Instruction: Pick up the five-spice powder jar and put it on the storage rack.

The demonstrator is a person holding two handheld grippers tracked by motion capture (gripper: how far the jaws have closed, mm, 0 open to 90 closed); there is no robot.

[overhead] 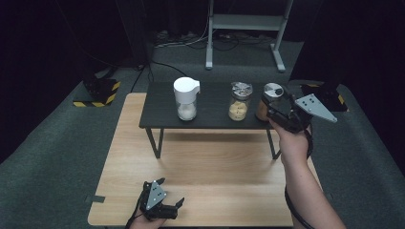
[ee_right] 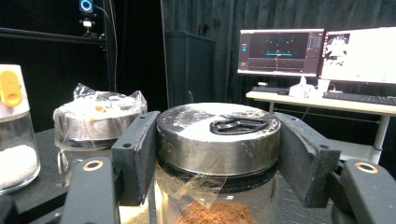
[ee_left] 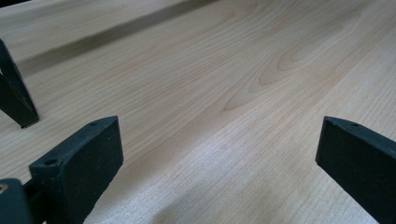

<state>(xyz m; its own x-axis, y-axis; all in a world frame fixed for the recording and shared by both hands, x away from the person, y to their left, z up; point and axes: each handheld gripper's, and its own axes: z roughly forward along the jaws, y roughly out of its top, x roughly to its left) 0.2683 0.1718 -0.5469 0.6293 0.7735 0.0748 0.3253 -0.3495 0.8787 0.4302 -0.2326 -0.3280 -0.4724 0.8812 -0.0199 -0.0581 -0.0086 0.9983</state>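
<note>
Three jars stand on a low black shelf (overhead: 160, 112). The rightmost is a glass jar of brown powder (overhead: 263, 110) (ee_right: 212, 212) with a round metal lid (overhead: 272, 90) (ee_right: 219, 135). My right gripper (overhead: 275, 108) (ee_right: 219, 149) is shut on that lid, one pad on each side. A jar with clear film under its metal lid (overhead: 239, 101) (ee_right: 95, 121) stands in the middle. A white-capped jar of white grains (overhead: 186, 98) (ee_right: 14, 135) stands at the left. My left gripper (overhead: 172, 191) (ee_left: 219, 140) rests open on the wooden table (overhead: 205, 162), nothing between its fingers.
The shelf stands on black legs (overhead: 155, 142) (ee_left: 16, 95) at the table's far side. A grey desk frame (overhead: 246, 21) and a yellow-and-black striped block (overhead: 98, 93) are on the carpet beyond. Two lit monitors (ee_right: 280, 49) stand on a desk in the right gripper view.
</note>
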